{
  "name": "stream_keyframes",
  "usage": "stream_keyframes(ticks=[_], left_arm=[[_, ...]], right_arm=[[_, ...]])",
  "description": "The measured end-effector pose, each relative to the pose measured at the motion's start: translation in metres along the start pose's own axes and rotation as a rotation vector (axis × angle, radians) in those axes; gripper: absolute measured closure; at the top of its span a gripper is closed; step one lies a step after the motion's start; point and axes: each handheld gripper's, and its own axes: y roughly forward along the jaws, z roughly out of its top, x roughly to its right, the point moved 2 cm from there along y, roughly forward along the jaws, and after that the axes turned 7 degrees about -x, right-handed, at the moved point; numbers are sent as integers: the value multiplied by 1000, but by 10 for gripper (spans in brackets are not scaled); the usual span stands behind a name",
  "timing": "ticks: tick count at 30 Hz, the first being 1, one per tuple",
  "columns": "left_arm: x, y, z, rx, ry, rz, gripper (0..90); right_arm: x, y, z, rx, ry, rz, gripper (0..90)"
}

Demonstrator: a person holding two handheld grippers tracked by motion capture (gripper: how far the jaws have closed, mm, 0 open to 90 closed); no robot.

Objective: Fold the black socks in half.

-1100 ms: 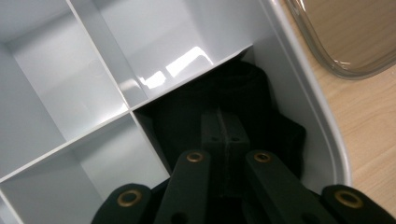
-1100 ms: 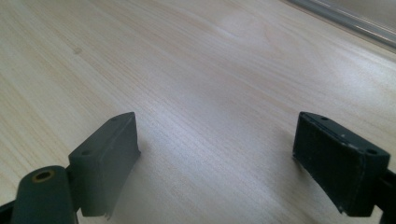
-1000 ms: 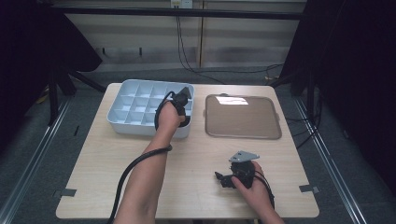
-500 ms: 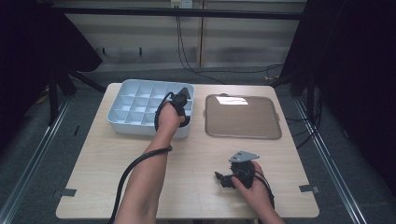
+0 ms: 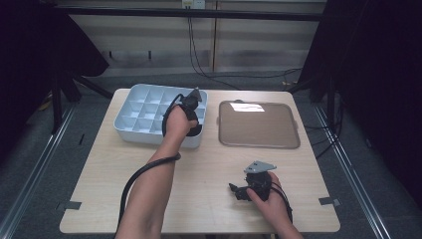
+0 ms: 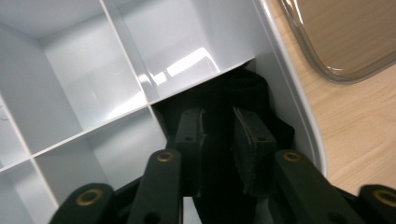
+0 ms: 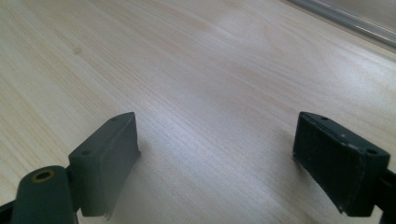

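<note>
A white compartment tray stands at the table's far left. My left gripper reaches down into its near right compartment. A black soft thing lies in that compartment, between and beyond the pads. The left gripper has just been opening its jaws, and the pads now stand a little apart on either side of the black thing. My right gripper rests low over the table near its front edge. In its own view the right gripper is wide open over bare wood with nothing between the jaws.
A brown shallow tray lies at the back right, close beside the white one; its rim is just past the white wall. The wooden table lies between the two hands. A cable trails from the left gripper along the forearm.
</note>
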Motion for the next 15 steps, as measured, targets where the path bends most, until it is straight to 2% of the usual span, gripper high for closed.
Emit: stream_keyframes(ticks=[5, 6, 12, 15], left_arm=[[-5, -10, -3, 13, -6, 7, 653], [-5, -13, -4, 14, -17, 5, 653], [-8, -23, -8, 23, -23, 5, 534], [-7, -26, -10, 29, -31, -13, 477]], right_arm=[[0, 0, 0, 0, -1, 0, 139], [0, 0, 0, 0, -1, -1, 139], [0, 0, 0, 0, -1, -1, 139], [0, 0, 0, 0, -1, 0, 139]])
